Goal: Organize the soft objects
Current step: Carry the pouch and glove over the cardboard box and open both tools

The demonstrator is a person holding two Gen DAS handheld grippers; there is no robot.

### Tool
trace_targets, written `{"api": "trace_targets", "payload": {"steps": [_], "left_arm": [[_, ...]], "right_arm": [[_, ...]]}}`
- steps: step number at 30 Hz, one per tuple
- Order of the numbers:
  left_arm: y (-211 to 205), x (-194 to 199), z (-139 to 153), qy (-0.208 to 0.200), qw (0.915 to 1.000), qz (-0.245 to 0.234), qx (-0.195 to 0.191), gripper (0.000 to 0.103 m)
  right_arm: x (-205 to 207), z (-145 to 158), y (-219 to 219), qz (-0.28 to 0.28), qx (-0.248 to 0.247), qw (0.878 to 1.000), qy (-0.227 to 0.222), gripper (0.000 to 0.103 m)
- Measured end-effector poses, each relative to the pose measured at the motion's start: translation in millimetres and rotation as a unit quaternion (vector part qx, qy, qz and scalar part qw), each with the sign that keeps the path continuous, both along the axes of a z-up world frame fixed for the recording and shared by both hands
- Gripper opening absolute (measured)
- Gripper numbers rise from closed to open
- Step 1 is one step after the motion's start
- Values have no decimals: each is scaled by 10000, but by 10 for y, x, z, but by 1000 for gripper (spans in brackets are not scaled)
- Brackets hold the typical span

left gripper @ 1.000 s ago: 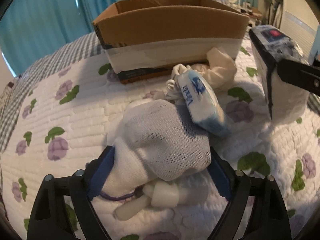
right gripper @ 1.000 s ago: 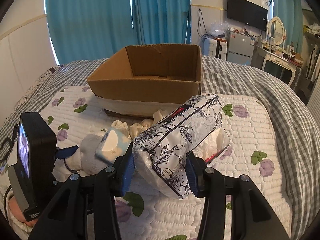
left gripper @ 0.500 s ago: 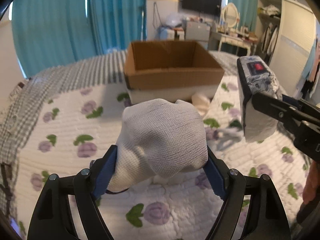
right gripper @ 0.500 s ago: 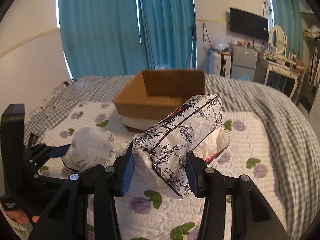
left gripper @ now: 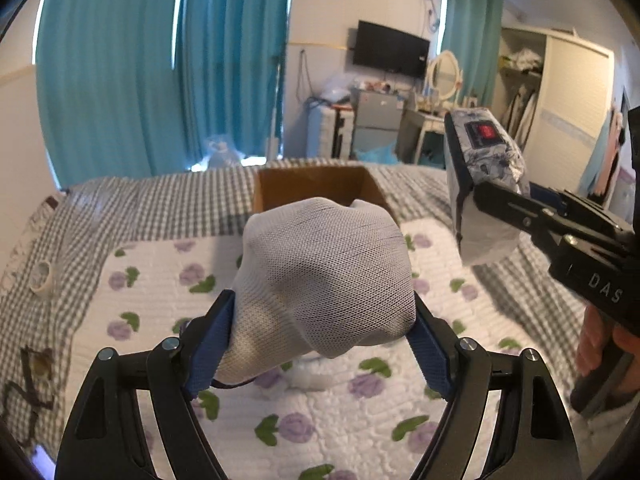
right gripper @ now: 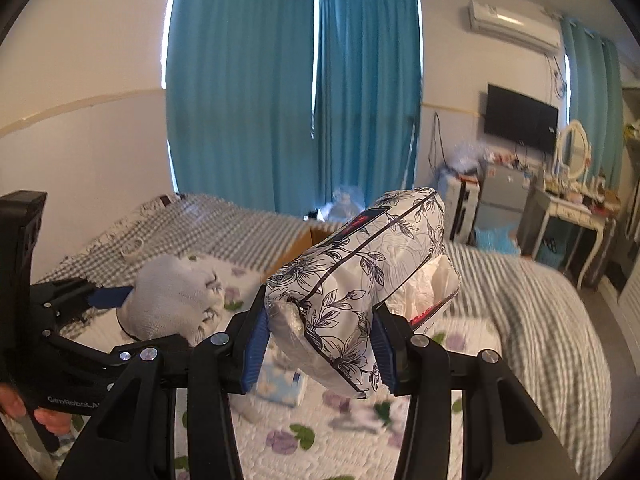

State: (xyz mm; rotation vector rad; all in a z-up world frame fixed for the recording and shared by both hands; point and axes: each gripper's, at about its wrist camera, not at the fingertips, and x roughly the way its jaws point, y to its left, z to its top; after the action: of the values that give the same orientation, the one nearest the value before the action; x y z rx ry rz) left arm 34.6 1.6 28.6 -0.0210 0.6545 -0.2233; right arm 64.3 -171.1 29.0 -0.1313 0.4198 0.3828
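My left gripper [left gripper: 322,320] is shut on a white mesh pouch [left gripper: 324,276] and holds it high above the bed; the pouch also shows in the right wrist view [right gripper: 172,304]. My right gripper [right gripper: 320,344] is shut on a floral tissue pack [right gripper: 360,292], also lifted; the pack shows at the right of the left wrist view [left gripper: 484,184]. The open cardboard box [left gripper: 312,188] stands on the bed beyond both, partly hidden behind the pouch. A small blue tissue packet [right gripper: 280,388] lies on the quilt below the right gripper.
A white flowered quilt [left gripper: 152,280] covers a grey checked bedspread [left gripper: 160,208]. A tape roll [left gripper: 40,276] lies at the bed's left edge. Teal curtains, a wall TV, a small fridge and a dressing table stand behind the bed.
Both grippers have risen well above the bed with their loads. The left one lifted the mesh pouch off the quilt. The box now looks smaller and farther away.
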Motion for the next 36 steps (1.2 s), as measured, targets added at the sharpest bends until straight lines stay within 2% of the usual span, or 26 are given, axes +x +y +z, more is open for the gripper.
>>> {"api": "trace_targets", "payload": {"steps": [3, 7, 12, 15, 20, 25, 30, 36], "left_arm": [[-19, 102, 135, -100, 9999, 30, 95, 81], [-56, 361, 315, -256, 9995, 64, 160, 81], [-157, 934, 375, -320, 9992, 72, 226, 81], [-255, 1308, 254, -227, 9993, 33, 299, 81], [-403, 1860, -180, 39, 9985, 8, 552, 81], [-441, 2162, -529, 239, 9976, -128, 641, 81], [-432, 2314, -704, 267, 9973, -116, 676, 81], [-486, 2287, -686, 169, 9970, -143, 747, 85]], "right_arm": [[101, 199, -35, 176, 106, 9997, -108, 45], [432, 391, -56, 391, 288, 9988, -85, 45], [998, 432, -29, 529, 368, 9979, 83, 46], [1343, 318, -7, 606, 409, 9970, 249, 46], [1943, -117, 75, 444, 285, 9960, 715, 46], [2364, -568, 38, 386, 386, 9922, 1122, 46], [2558, -817, -57, 429, 556, 9894, 1268, 46], [2496, -814, -44, 502, 570, 9899, 1197, 48]]}}
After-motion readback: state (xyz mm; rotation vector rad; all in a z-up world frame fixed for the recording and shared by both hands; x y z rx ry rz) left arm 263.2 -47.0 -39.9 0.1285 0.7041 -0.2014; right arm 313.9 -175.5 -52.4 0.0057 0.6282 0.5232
